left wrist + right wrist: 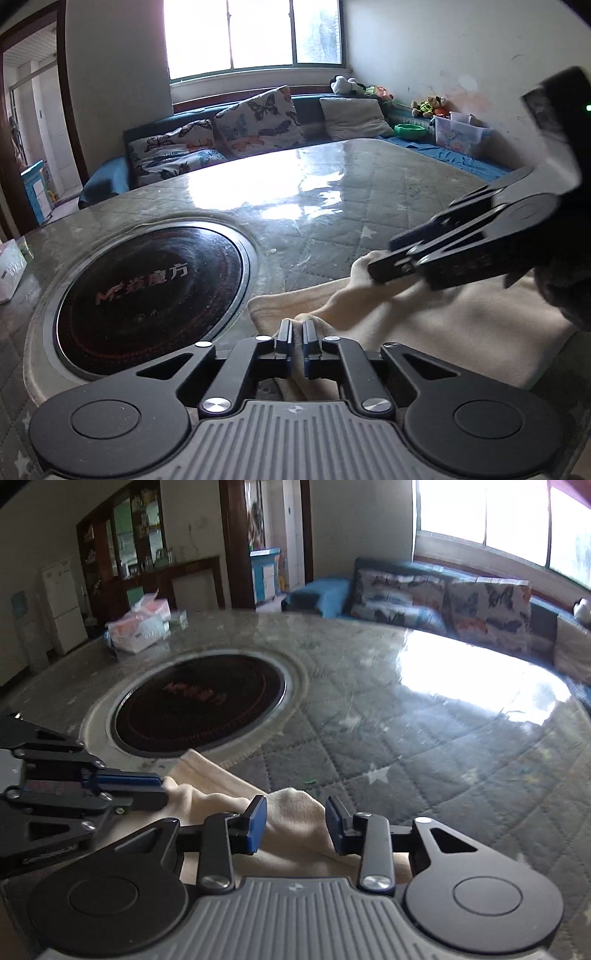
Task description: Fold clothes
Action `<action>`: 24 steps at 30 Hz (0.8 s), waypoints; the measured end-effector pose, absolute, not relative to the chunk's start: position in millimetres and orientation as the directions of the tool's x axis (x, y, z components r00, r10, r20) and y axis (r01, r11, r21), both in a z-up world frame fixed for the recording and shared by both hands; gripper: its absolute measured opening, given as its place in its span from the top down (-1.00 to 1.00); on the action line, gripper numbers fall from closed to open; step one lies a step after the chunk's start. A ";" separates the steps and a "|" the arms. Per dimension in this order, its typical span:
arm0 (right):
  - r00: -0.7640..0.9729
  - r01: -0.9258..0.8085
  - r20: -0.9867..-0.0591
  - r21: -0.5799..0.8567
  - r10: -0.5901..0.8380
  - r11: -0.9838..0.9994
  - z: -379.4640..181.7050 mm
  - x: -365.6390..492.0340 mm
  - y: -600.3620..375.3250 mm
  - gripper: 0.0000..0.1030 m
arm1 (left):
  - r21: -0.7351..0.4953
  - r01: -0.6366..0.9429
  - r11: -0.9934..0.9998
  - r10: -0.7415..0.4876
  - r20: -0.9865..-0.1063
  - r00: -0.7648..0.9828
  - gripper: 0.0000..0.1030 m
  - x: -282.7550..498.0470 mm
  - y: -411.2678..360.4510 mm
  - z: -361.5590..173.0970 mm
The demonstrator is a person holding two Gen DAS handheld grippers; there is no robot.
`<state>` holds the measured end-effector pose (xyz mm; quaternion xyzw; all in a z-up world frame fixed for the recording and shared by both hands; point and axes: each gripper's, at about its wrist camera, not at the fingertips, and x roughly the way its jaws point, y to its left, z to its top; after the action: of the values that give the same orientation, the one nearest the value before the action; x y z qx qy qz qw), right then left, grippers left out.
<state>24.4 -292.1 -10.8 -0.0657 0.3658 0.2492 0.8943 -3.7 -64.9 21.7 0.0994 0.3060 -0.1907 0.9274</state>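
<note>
A cream fleece cloth lies on the near part of the table, with one edge lifted into a ridge. My left gripper is shut on a corner of the cloth, low over the table. In the right wrist view the left gripper lies on its side, pinching that same corner. My right gripper holds a thick fold of the cloth between its blue pads, which stay partly apart around the bunch. From the left wrist, the right gripper comes in from the right with the cloth hanging from its tip.
A round black induction hob is set into the quilted, glass-topped table, just left of the cloth. Tissue packs sit at the far table edge. A sofa with butterfly cushions stands behind.
</note>
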 end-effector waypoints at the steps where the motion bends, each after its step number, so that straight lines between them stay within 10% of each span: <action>1: 0.607 -0.499 -0.687 0.062 0.400 0.864 -12.7 25.5 -290.6 0.61 | 0.068 0.413 0.908 -0.292 -0.604 0.742 0.90 -3.4 -64.4 21.9; 24: 0.692 -0.298 -0.678 0.044 0.248 0.953 -16.0 -21.1 -376.6 0.68 | 0.048 0.500 0.865 -0.360 -0.635 0.684 0.83 12.5 -117.2 23.7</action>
<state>-21.1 -376.6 -16.0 -0.0347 0.3630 0.1485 0.9192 12.5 -117.2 23.7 0.1095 0.3202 -0.2359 0.9110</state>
